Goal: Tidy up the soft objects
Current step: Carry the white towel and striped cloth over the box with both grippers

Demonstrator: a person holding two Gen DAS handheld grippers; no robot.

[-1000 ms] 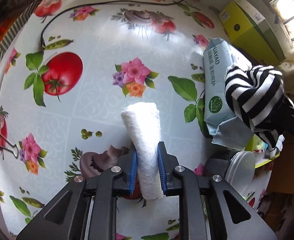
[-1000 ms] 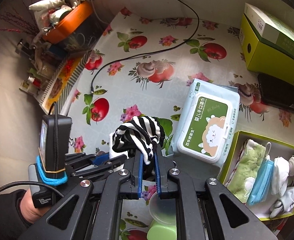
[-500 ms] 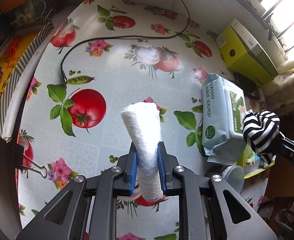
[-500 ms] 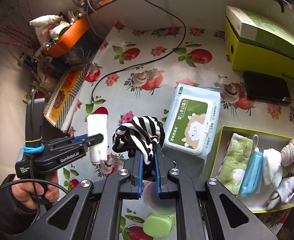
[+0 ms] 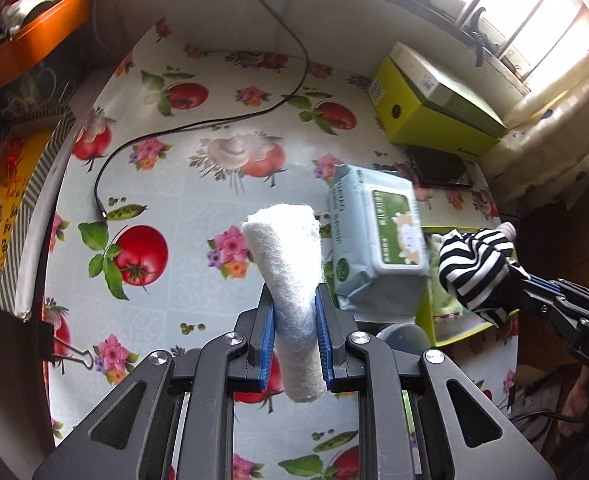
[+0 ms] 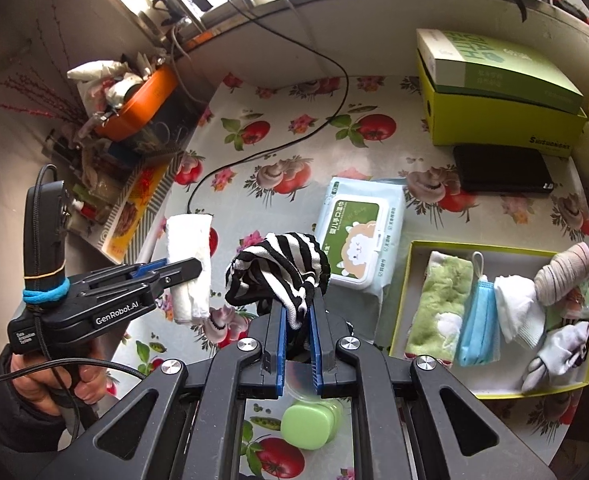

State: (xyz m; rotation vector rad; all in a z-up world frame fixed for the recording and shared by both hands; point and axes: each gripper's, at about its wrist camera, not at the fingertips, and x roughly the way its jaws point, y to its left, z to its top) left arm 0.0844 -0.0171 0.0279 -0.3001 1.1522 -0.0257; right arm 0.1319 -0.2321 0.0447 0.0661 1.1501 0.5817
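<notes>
My left gripper (image 5: 294, 308) is shut on a rolled white towel (image 5: 284, 256) and holds it well above the table; the towel also shows in the right wrist view (image 6: 188, 240). My right gripper (image 6: 297, 312) is shut on a bundled black-and-white striped sock (image 6: 282, 268), held in the air, also seen in the left wrist view (image 5: 474, 268). A yellow-green open box (image 6: 404, 300) at the right holds a green cloth (image 6: 440, 304), a blue face mask (image 6: 480, 320), white socks and a beige rolled sock (image 6: 562, 272).
A wet-wipes pack (image 6: 360, 236) lies left of the box. A closed green-yellow carton (image 6: 494, 96) and a black wallet (image 6: 502, 168) stand at the back right. A black cable (image 6: 278, 148) crosses the tablecloth. A green lidded container (image 6: 310, 424) sits below my right gripper. An orange basket (image 6: 138, 100) is far left.
Both grippers have risen higher above the table with their loads. The striped sock has moved right, toward the open box.
</notes>
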